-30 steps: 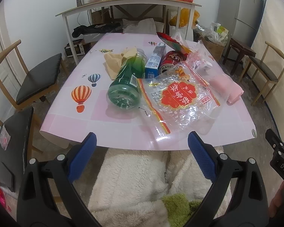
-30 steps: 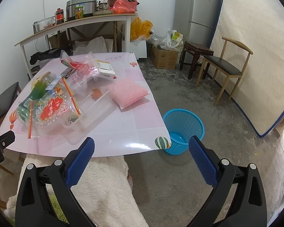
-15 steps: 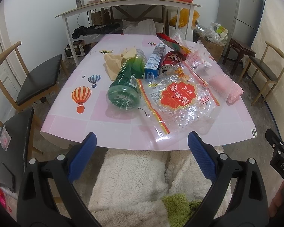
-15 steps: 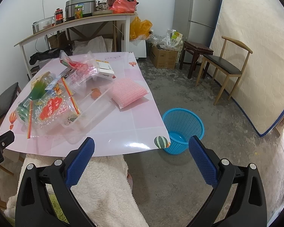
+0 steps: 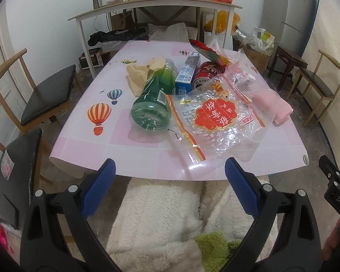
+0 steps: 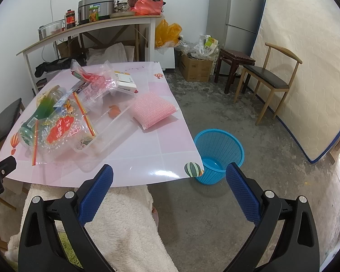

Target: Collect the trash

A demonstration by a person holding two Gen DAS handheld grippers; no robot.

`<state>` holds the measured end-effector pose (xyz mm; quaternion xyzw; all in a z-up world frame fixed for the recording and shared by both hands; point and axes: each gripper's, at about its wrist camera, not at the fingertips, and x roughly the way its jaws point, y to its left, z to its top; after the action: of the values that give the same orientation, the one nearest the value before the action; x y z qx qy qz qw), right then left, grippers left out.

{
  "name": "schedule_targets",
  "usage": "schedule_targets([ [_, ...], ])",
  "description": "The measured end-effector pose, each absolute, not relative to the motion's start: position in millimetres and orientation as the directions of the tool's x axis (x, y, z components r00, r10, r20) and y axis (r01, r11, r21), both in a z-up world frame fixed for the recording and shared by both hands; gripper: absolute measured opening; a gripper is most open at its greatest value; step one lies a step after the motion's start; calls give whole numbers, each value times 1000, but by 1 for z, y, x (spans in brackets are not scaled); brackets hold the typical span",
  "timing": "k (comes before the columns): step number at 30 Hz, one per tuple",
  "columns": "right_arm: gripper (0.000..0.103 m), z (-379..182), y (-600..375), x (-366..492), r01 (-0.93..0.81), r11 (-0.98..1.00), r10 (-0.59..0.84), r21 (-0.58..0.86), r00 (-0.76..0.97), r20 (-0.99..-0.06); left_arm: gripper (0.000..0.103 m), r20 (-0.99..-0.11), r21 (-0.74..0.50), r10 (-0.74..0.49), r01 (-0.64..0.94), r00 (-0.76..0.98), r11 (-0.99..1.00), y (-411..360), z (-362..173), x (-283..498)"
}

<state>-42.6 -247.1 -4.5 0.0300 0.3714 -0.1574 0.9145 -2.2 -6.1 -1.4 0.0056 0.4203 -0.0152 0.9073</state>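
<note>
Trash lies on a pink table (image 5: pixel 102 145): a green plastic bottle (image 5: pixel 154 99) on its side, a clear bag with a red label (image 5: pixel 217 117), a blue box (image 5: pixel 188 74), a red can (image 5: pixel 206 74), a tan paper bag (image 5: pixel 138 77) and a pink sponge (image 5: pixel 272 106). A blue mesh bin (image 6: pixel 217 154) stands on the floor by the table's right corner. My left gripper (image 5: pixel 170 188) is open and empty, short of the table's near edge. My right gripper (image 6: pixel 170 190) is open and empty, near the table corner and the bin.
A clear plastic tray (image 6: pixel 111 124) and more clear bags (image 6: pixel 95 83) lie mid-table. Wooden chairs stand at the left (image 5: pixel 45 95) and right (image 6: pixel 269 83). A shelf table (image 6: pixel 90 29), a fridge (image 6: pixel 238 11) and a leaning mattress (image 6: pixel 306 68) line the room.
</note>
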Motion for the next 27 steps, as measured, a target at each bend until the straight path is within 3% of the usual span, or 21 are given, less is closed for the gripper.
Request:
schedule_targets([
  [27, 97, -6, -248, -42, 313, 948, -265, -59, 672, -692, 93, -766, -3, -22, 31, 643, 1000, -2, 0, -2],
])
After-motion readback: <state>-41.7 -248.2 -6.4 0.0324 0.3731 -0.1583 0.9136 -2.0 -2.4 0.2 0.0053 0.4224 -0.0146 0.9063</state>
